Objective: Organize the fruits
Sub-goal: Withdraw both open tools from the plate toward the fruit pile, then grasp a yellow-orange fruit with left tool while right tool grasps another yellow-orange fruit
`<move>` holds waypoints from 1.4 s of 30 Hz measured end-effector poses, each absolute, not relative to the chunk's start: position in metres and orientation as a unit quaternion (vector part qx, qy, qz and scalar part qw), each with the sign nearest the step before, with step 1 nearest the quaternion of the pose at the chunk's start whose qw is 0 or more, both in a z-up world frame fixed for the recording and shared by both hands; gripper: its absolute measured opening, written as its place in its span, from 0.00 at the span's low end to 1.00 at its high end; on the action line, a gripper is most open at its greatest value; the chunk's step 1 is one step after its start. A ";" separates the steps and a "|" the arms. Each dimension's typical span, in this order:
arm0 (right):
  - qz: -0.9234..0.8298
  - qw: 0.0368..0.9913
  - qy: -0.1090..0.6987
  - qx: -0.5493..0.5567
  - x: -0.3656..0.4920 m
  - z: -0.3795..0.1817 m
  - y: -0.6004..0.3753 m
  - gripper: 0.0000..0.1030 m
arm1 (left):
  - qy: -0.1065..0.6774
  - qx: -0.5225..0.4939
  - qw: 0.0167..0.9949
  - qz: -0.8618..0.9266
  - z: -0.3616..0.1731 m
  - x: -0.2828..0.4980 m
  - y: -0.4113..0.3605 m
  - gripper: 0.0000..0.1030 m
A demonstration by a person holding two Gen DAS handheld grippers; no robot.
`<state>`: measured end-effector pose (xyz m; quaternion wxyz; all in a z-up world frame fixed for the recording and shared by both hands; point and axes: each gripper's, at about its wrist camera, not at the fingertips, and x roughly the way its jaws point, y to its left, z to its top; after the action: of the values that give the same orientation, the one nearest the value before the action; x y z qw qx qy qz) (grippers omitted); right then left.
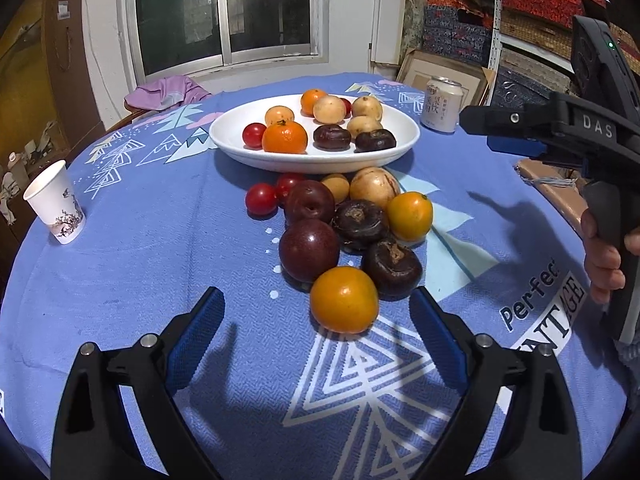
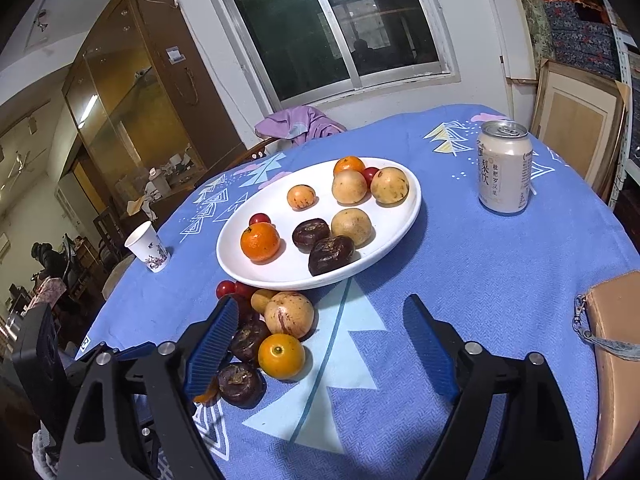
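Observation:
A white plate (image 1: 240, 152) (image 2: 236, 264) holds several fruits: oranges, yellow-brown fruits, dark water chestnuts, cherry tomatoes. A loose pile lies on the blue cloth in front of it: an orange fruit (image 1: 344, 299), dark plums (image 1: 309, 249), water chestnuts (image 1: 392, 266), a striped yellow fruit (image 2: 289, 313), another orange fruit (image 2: 281, 356), cherry tomatoes (image 1: 261, 199). My left gripper (image 1: 316, 312) is open, its jaws either side of the nearest orange fruit, not touching it. My right gripper (image 2: 320, 328) is open and empty, above the cloth right of the pile; it also shows in the left wrist view (image 1: 500, 132).
A drink can (image 2: 505, 168) (image 1: 442, 104) stands right of the plate. A paper cup (image 1: 54, 204) (image 2: 147, 246) stands at the left. A tan pouch (image 2: 616, 344) lies at the right edge. A purple cloth (image 2: 296, 122) hangs on a chair behind the table.

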<state>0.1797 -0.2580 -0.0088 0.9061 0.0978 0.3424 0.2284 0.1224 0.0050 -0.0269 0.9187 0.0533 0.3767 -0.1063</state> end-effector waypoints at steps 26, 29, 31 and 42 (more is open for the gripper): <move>0.287 0.850 0.430 0.095 0.191 -0.047 -0.222 0.79 | 0.430 -0.008 0.887 -0.169 -0.047 0.148 0.007 0.48; 0.296 0.843 0.438 0.102 0.193 -0.051 -0.219 0.68 | 0.427 -0.009 0.888 -0.173 -0.046 0.146 0.007 0.37; 0.302 0.837 0.443 0.105 0.193 -0.054 -0.218 0.62 | 0.427 -0.007 0.888 -0.173 -0.046 0.146 0.007 0.37; 0.305 0.828 0.460 0.100 0.197 -0.064 -0.208 0.46 | 0.425 -0.003 0.889 -0.172 -0.045 0.145 0.006 0.37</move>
<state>0.1965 -0.2084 -0.0641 0.8275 0.1002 0.4603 0.3055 0.1455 0.0059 -0.0454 0.8886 -0.0034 0.4253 -0.1720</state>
